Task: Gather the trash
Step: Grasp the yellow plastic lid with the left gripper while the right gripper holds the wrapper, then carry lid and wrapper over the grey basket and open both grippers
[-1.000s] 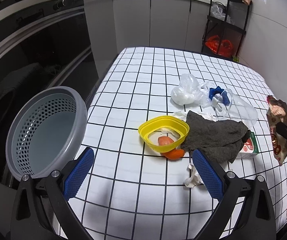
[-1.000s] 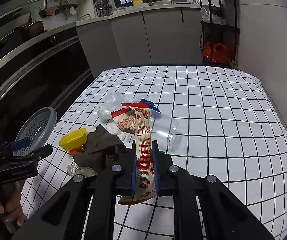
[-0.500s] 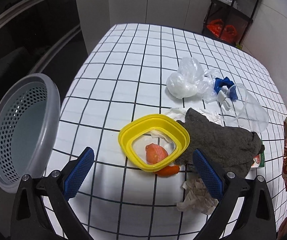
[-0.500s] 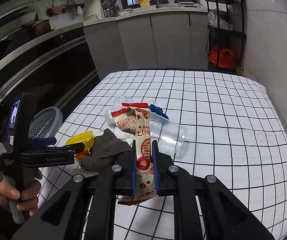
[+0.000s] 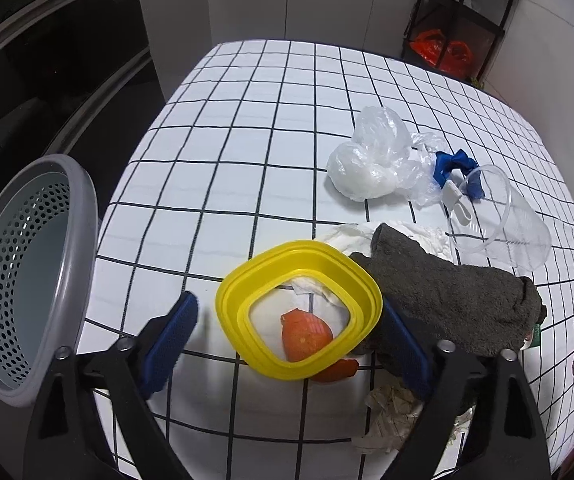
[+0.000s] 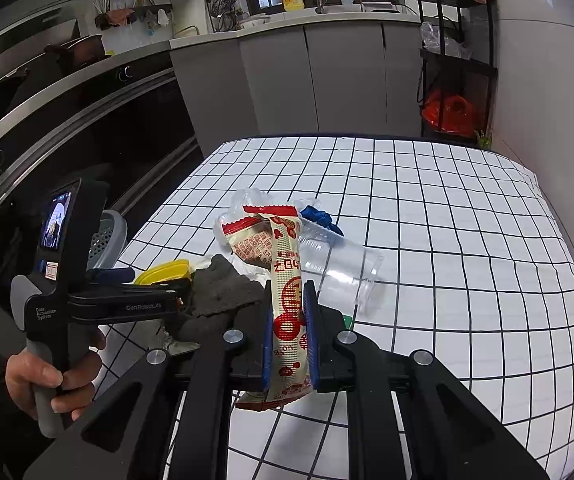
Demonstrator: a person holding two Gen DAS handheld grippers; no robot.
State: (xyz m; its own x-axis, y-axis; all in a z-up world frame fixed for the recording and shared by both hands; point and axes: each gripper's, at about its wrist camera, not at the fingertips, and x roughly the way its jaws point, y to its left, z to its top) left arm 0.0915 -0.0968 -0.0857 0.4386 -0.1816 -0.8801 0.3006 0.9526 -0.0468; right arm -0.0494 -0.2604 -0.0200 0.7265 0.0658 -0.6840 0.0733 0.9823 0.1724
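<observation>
Trash lies scattered on the checked table (image 5: 271,128), mostly ahead of and to the right of the left gripper (image 5: 291,330). Far to that gripper's left, off the table edge, a grey basket (image 5: 27,276) stands tipped with its mouth facing the camera. The left gripper's jaws are spread wide, one blue pad on each side of a yellow ring (image 5: 299,310); whether the pads touch it cannot be told. Inside the ring sits an orange peel (image 5: 307,334), with a second piece (image 5: 337,370) poking out under its near rim. Right of the ring a dark cloth (image 5: 451,300) lies over white tissue (image 5: 427,236), touching the right pad. Below the cloth is crumpled paper (image 5: 391,412). Farther ahead lie a plastic bag (image 5: 371,164), a blue scrap (image 5: 455,164) and a clear cup (image 5: 499,228) on its side. The right gripper (image 6: 290,334) is clamped on a red-and-cream wrapper (image 6: 287,280), held above the table near its right-hand edge; the wrapper stands up between the pads, its top folded over.
</observation>
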